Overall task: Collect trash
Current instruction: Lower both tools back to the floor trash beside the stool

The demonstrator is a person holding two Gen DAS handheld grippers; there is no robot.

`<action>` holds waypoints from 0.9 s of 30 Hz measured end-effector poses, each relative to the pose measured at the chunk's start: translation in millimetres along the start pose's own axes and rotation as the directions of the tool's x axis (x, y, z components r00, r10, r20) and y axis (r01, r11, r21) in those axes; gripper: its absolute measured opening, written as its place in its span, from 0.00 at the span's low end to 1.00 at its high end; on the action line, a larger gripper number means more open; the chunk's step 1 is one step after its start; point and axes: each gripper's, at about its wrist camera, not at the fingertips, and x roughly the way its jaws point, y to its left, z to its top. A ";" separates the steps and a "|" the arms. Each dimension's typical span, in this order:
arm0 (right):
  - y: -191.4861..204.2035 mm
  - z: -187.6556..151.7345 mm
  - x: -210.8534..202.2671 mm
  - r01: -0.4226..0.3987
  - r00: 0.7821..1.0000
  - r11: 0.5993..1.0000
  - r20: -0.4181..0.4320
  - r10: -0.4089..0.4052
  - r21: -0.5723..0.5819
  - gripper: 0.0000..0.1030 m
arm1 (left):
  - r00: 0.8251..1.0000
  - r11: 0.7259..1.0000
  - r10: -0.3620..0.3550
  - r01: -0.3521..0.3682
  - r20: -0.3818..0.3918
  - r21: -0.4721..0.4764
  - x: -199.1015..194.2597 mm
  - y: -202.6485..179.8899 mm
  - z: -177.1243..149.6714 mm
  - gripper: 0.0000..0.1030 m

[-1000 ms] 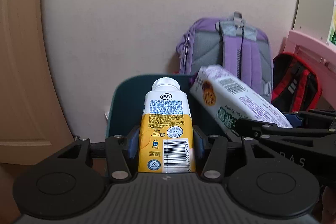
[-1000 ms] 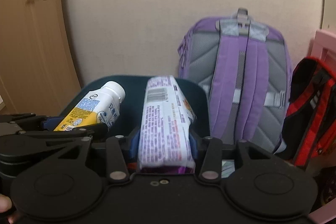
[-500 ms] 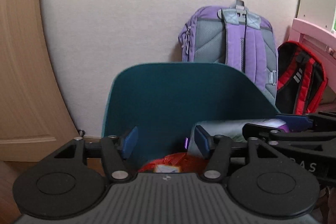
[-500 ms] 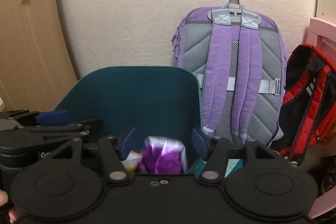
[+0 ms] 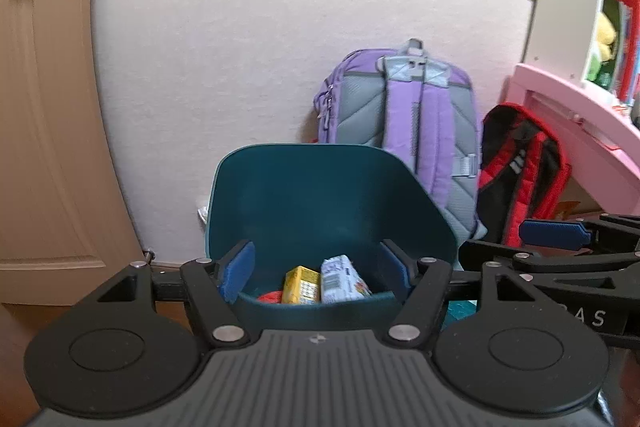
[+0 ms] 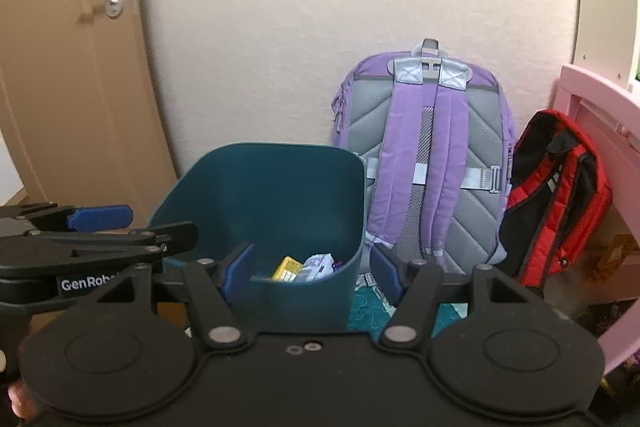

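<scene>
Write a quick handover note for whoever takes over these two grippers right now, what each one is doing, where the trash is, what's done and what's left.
Left gripper: open, empty; jaws have just been opening. It sits above the near rim of the bin.
Right gripper: open, empty; jaws also just opening, over the bin's right side.
Trash: the yellow carton and the purple packet lie in the bin, beside something red.
Done: both pieces dropped in.
Left: no other trash shows in these views; look around the room for more. The purple backpack and red backpack against the wall are not trash.
</scene>
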 end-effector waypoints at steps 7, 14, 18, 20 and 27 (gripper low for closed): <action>2.7 -19.6 -53.4 -0.006 1.000 1.000 0.026 0.006 -0.013 0.68 | 0.999 0.999 -0.033 0.033 0.029 0.010 -52.7 -12.5 -13.4 0.74; 4.0 -43.5 -89.8 -0.029 0.999 0.999 0.036 0.030 -0.018 0.73 | 0.998 0.998 -0.052 0.051 0.039 0.025 -96.4 -24.2 -38.1 0.79; 5.8 -61.4 -102.6 -0.046 0.998 0.999 0.032 0.047 -0.015 0.76 | 0.998 0.998 -0.059 0.058 0.029 0.029 -111.0 -27.9 -54.1 0.79; 6.2 -70.7 -106.4 -0.052 0.998 0.999 0.028 0.052 -0.016 0.79 | 0.998 0.998 -0.060 0.059 0.026 0.036 -117.2 -29.1 -63.8 0.79; 2.0 -109.2 -107.0 -0.066 0.998 0.998 0.003 0.066 -0.002 0.83 | 0.999 0.997 -0.040 0.039 0.017 0.060 -129.1 -29.3 -98.1 0.85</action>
